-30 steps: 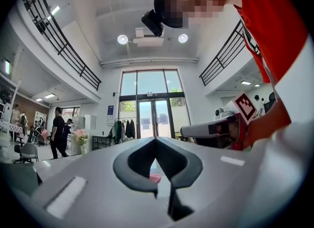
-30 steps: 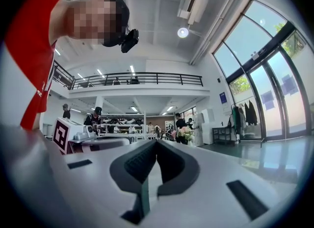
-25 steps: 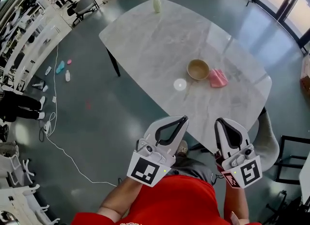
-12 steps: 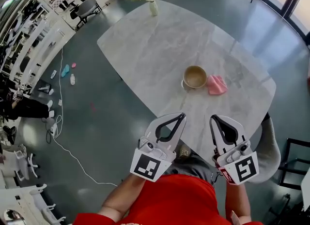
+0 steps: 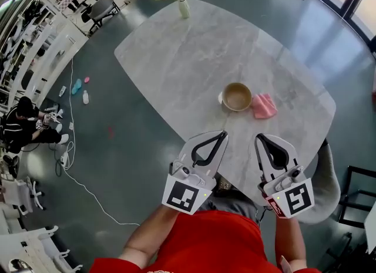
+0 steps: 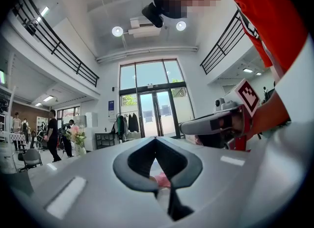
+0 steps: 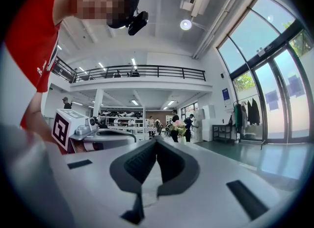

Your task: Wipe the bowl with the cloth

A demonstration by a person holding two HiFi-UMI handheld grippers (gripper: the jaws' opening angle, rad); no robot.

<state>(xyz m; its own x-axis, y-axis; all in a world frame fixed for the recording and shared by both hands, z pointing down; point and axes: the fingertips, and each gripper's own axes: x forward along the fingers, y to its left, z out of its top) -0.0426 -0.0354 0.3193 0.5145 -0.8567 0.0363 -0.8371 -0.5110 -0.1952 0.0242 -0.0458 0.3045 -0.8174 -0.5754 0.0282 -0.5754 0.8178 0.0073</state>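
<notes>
Head view, contents by size, largest first

- Floor [image 5: 117, 148]: grey-green and glossy, on every side of the table
- Table [image 5: 194, 60]: pale marble-look top with rounded corners; its near edge lies under the tips of both grippers
- Red top [image 5: 211, 242]: the wearer's torso at the bottom of the frame, with a forearm reaching out to each gripper
- Chair [image 5: 326, 186]: grey, tucked in at the table's near right corner
- Left gripper [image 5: 223, 135]: white body with a marker cube at its rear, held at the table's near edge, well short of the bowl. The left gripper view shows its jaws clenched, tips together, gripping nothing
- Right gripper [image 5: 259, 139]: same build, beside the left one and apart from it, also at the near edge. The right gripper view shows its jaws pressed together with nothing in them
- Bowl [image 5: 237, 96]: tan and round, upright on the right half of the table, well ahead of both grippers and touched by neither
- Cloth [image 5: 264, 105]: pink and crumpled, lying on the table just right of the bowl; whether it touches the bowl cannot be told. In the left gripper view it shows as a pink patch beyond the closed jaws
- Vase [image 5: 184, 7]: pale, holding pink flowers, at the table's far edge, well apart from the bowl
- Cable [image 5: 76, 178]: white and thin, trailing over the floor at the left
</notes>
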